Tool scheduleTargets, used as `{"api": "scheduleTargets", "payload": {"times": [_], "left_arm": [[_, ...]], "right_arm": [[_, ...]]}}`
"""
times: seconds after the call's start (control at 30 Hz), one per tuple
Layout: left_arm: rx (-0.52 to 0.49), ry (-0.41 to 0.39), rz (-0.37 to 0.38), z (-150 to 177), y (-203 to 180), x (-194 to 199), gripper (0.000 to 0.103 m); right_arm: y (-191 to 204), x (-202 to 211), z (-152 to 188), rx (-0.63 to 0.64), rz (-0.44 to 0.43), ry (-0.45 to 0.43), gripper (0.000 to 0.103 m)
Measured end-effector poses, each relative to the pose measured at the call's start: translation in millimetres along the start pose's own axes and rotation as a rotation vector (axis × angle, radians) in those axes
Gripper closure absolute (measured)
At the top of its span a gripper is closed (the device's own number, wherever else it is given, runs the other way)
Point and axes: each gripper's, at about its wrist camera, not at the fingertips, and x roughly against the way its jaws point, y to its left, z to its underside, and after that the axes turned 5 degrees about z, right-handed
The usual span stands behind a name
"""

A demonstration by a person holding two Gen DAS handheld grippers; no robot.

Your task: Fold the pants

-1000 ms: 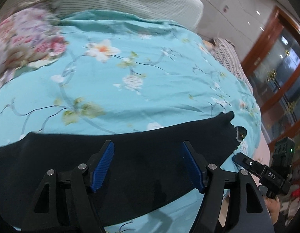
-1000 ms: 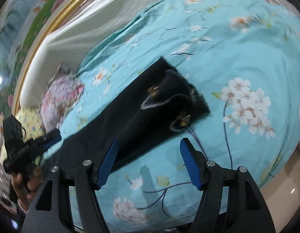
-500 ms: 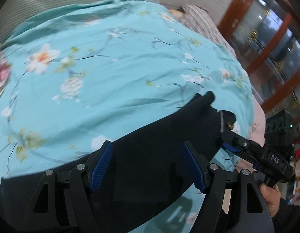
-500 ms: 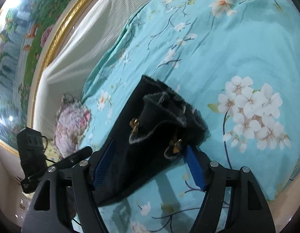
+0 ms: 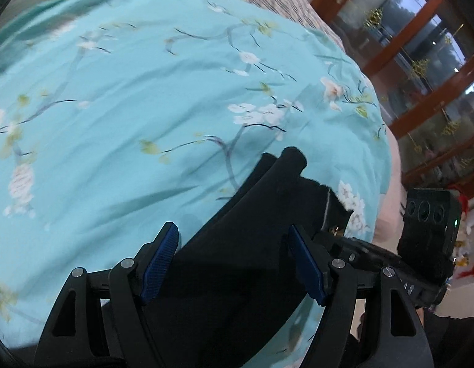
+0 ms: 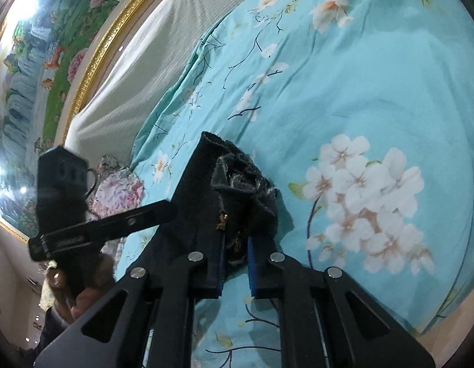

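Observation:
Black pants (image 5: 249, 239) lie on a turquoise floral bedspread (image 5: 145, 92), near the bed's front edge. In the left wrist view my left gripper (image 5: 233, 263) is open, its blue pads either side of the pants' middle, above the cloth. In the right wrist view my right gripper (image 6: 235, 265) is shut on the waistband end of the pants (image 6: 233, 190), near the frayed hem and a small gold clasp. The left gripper's body (image 6: 92, 224) shows at the left of the right wrist view, over the pants. The right gripper's body (image 5: 426, 239) shows at the right of the left wrist view.
A grey striped headboard (image 6: 163, 55) and a gold-framed painting (image 6: 43, 61) stand behind the bed. A pink floral pillow (image 6: 120, 190) lies near the headboard. Wooden-framed glass doors (image 5: 426, 61) stand beyond the bed's far side. The bed edge drops off near the pants.
My right gripper moved in and shut on the waistband end of the pants, which has bunched up. My left gripper swung right along the pants toward that end, still open.

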Motion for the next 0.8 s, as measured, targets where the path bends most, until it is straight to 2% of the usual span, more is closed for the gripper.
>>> {"api": "scheduleTargets", "payload": {"times": [0.13,0.17,0.2,0.23,0.27,0.3,0.33,0.4,0.6,0.8], "left_arm": [[-0.044,0.059,0.063,-14,-6,-21,0.032],[-0.051,0.067,0.073,-15,-6,-24,0.037],[-0.06,0.073,0.081,-18,-7,-27,0.046],[-0.064,0.075,0.087,-19,-7,-29,0.05],[-0.068,0.077,0.101,-20,-8,-31,0.061],[-0.067,0.077,0.133,-22,-7,-31,0.08],[-0.061,0.079,0.153,-25,-6,-33,0.087],[-0.061,0.057,0.163,-24,-7,-29,0.091],[-0.065,-0.026,0.209,-13,-9,1,0.093],[-0.057,-0.134,0.254,6,-3,52,0.093]], "right_arm": [[0,2,2,0.02,-0.005,-0.003,0.091],[0,2,2,0.019,-0.009,-0.003,0.091],[-1,2,2,0.017,-0.014,-0.002,0.091],[-1,2,3,0.017,-0.018,-0.002,0.091],[-1,2,3,0.023,-0.018,-0.001,0.091],[-1,2,4,0.031,-0.018,-0.001,0.091],[-1,2,4,0.04,-0.02,-0.002,0.091],[0,2,5,0.046,-0.022,0.002,0.091],[8,4,4,0.071,-0.036,0.005,0.091],[29,14,0,0.119,-0.131,-0.011,0.091]]}}
